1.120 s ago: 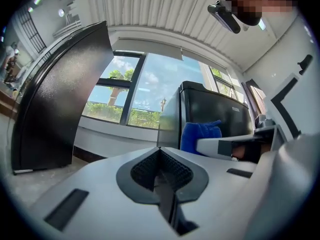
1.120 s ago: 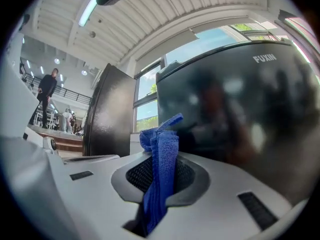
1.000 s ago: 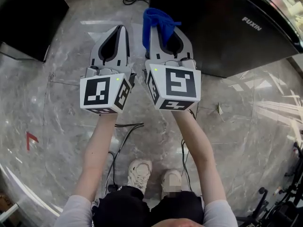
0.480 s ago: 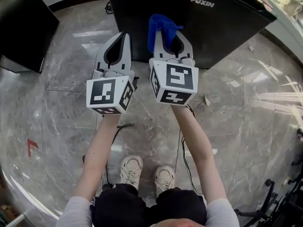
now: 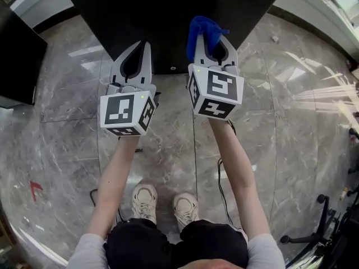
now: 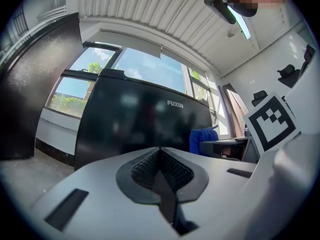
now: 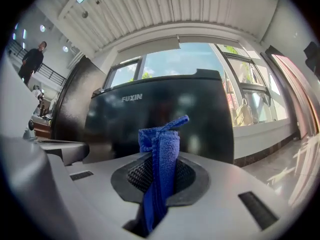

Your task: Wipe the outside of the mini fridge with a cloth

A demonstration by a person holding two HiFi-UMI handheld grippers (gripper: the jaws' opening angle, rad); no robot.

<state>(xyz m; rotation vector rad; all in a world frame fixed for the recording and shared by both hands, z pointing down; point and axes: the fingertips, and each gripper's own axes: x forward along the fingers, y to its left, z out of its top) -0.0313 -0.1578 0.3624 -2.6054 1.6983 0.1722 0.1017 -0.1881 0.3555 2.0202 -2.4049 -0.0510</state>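
A black mini fridge point(image 5: 168, 15) marked FUXIN stands on the floor straight ahead; it fills the middle of the left gripper view point(image 6: 145, 119) and of the right gripper view point(image 7: 165, 114). My right gripper point(image 5: 208, 38) is shut on a folded blue cloth point(image 5: 203, 31), whose end sticks up from the jaws point(image 7: 161, 154). The cloth is a short way in front of the fridge's face, apart from it. My left gripper point(image 5: 136, 52) is held beside the right one, shut and with nothing in it point(image 6: 161, 171). The blue cloth point(image 6: 202, 138) also shows at the right of the left gripper view.
Grey marble floor point(image 5: 67, 122) lies all around. A second dark cabinet point(image 5: 17, 60) stands at the left. Black cables point(image 5: 221, 178) trail on the floor by the person's feet point(image 5: 162, 203). A chair base point(image 5: 320, 223) is at the lower right. A distant person point(image 7: 31, 59) stands at the left in the right gripper view.
The person has stepped towards the fridge and turned to face it squarely. Both grippers are now closer to its front. The right gripper still holds the cloth.
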